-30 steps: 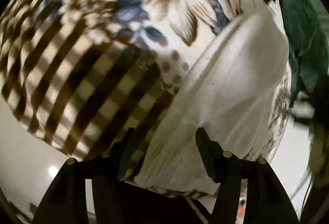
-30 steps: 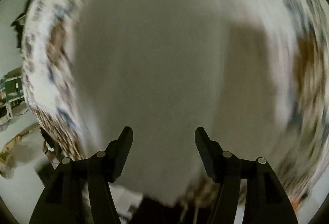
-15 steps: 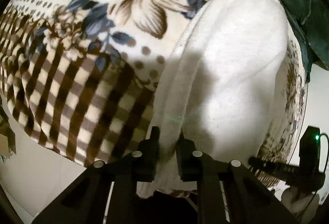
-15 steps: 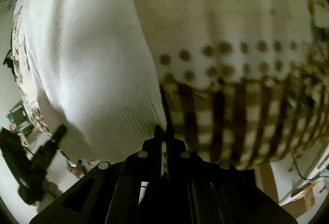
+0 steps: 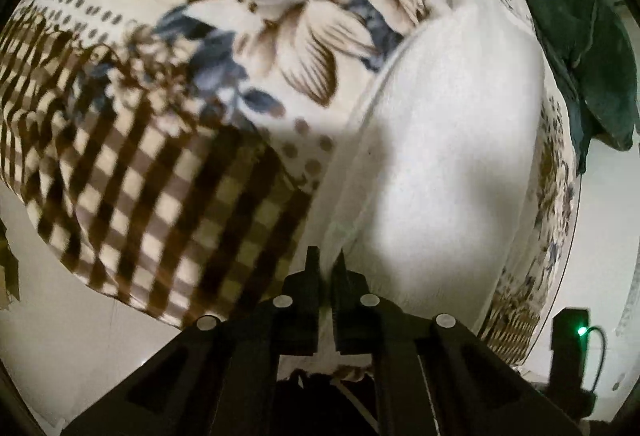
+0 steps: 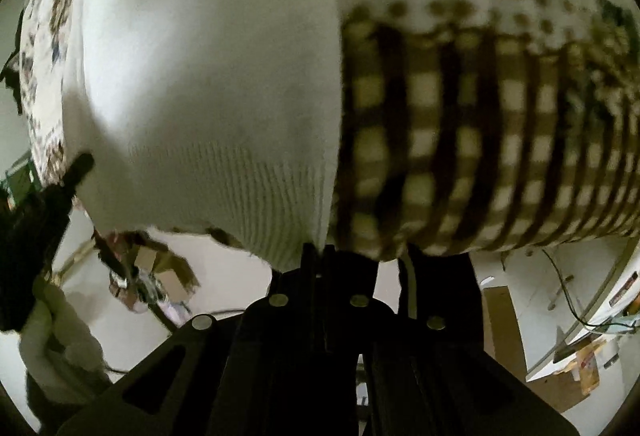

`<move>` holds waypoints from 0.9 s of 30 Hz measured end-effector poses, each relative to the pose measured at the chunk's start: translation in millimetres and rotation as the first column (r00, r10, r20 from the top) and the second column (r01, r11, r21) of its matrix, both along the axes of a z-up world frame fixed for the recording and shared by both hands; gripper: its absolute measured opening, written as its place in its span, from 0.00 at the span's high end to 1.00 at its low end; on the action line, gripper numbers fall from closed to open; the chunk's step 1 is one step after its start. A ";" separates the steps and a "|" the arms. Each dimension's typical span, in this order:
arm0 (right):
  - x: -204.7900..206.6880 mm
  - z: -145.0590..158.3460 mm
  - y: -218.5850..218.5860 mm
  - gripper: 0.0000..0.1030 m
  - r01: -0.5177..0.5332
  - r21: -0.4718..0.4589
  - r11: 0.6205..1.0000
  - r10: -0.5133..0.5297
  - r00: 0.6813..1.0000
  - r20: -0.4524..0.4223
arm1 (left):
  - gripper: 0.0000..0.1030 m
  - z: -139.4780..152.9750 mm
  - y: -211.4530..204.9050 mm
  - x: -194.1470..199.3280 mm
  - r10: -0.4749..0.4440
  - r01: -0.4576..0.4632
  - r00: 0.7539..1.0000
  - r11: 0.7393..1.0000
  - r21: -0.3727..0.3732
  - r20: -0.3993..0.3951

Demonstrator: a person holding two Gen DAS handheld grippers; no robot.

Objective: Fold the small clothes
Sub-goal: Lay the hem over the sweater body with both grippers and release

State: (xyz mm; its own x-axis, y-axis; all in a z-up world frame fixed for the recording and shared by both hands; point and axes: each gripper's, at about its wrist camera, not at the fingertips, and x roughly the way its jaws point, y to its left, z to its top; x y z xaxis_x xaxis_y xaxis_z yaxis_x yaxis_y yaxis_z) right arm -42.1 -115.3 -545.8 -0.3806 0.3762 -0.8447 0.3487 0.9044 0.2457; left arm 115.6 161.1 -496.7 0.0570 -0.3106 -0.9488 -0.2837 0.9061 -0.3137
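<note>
Since a second ago both claws have gone from spread to clenched: from the left wrist, the left gripper [image 5: 327, 265] pinches the near edge of the white knitted garment [image 5: 448, 164] lying on the floral-and-checked blanket [image 5: 168, 164]. From the right wrist, the right gripper [image 6: 318, 250] grasps its ribbed hem corner [image 6: 256, 192]. Both bites look shallow, so lifting unevenly could pull the knit free or drag blanket along.

The white garment [image 5: 448, 140] is soft matt knit cloth, its hem [image 6: 240, 188] finely ribbed. Beneath it, the printed blanket [image 5: 168, 140] looks plush and fuzzy. Each claw [image 5: 327, 268] [image 6: 316, 252] is matt black plastic with shiny metal screws.
</note>
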 end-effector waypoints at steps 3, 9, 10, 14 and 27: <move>-3.6 -18.8 10.4 0.99 -0.004 -0.015 1.000 0.003 0.999 -0.043 | 0.98 -13.6 12.8 2.9 -0.011 0.012 0.999 1.000 0.029 -0.030; 14.7 -64.7 25.5 0.98 -0.060 -0.045 0.997 0.057 0.995 -0.081 | 0.97 -51.4 20.4 6.6 -0.082 0.087 0.991 0.995 0.045 -0.107; 19.1 -65.8 26.7 0.97 -0.071 -0.041 0.997 0.067 0.994 -0.084 | 0.94 -48.8 21.5 8.2 -0.085 0.089 0.990 0.995 0.033 -0.110; 41.0 -49.0 18.7 0.67 -0.043 0.052 0.998 0.045 0.998 -0.049 | 0.87 -21.8 30.1 23.0 -0.093 0.092 0.988 0.996 -0.015 -0.126; 204.4 28.3 -47.8 0.35 0.134 0.022 0.991 -0.131 0.905 0.405 | 0.45 4.6 -11.7 264.5 -0.052 0.082 0.980 0.984 -0.155 0.191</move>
State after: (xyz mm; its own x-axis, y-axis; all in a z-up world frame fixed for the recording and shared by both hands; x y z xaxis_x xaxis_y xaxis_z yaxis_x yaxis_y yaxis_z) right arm 162.3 -163.1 -517.6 0.0470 0.3939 -0.9180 0.3375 0.8587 0.3857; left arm 380.1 149.4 -492.1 0.2012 -0.4681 -0.8605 -0.1469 0.8541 -0.4989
